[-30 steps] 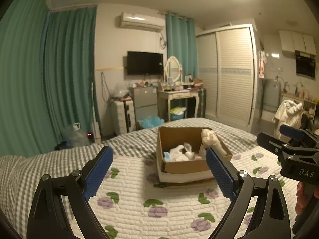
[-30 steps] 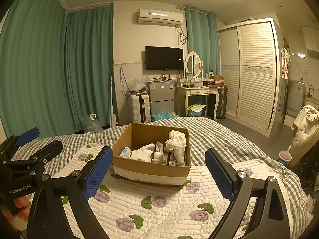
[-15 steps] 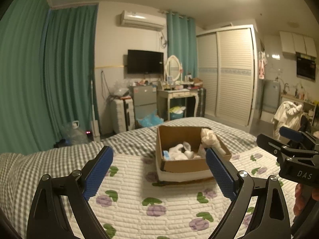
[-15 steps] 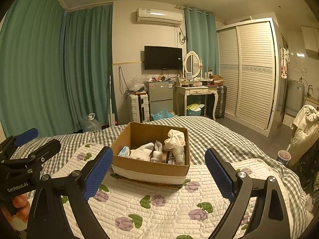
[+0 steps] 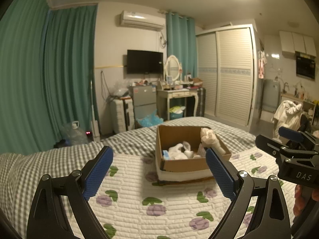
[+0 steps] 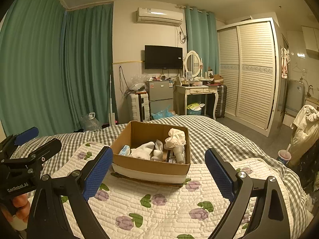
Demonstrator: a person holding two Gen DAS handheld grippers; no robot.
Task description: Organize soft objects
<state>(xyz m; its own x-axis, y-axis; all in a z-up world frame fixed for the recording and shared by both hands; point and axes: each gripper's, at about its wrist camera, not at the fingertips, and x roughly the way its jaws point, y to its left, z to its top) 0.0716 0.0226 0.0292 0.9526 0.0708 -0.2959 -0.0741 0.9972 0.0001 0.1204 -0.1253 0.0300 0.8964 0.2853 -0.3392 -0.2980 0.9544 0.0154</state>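
Note:
An open cardboard box (image 5: 185,165) stands on the flowered quilt (image 5: 159,203) of the bed. It holds white socks (image 5: 178,152), a cream bundle of cloth (image 5: 209,137) and a small blue packet (image 5: 165,154). The box also shows in the right wrist view (image 6: 149,165) with the socks (image 6: 145,151) and bundle (image 6: 176,139). My left gripper (image 5: 159,171) is open and empty, in front of the box. My right gripper (image 6: 158,172) is open and empty, also short of the box. Each gripper shows at the edge of the other's view.
A grey checked blanket (image 6: 209,133) covers the bed beyond the quilt. Past the bed stand green curtains (image 5: 49,79), a small fridge (image 6: 160,95), a dressing table (image 6: 197,91), a wardrobe (image 6: 253,69) and a drink cup (image 6: 284,156).
Both views have lifted slightly; the box sits a little farther off and lower in frame. Both grippers stay open and empty.

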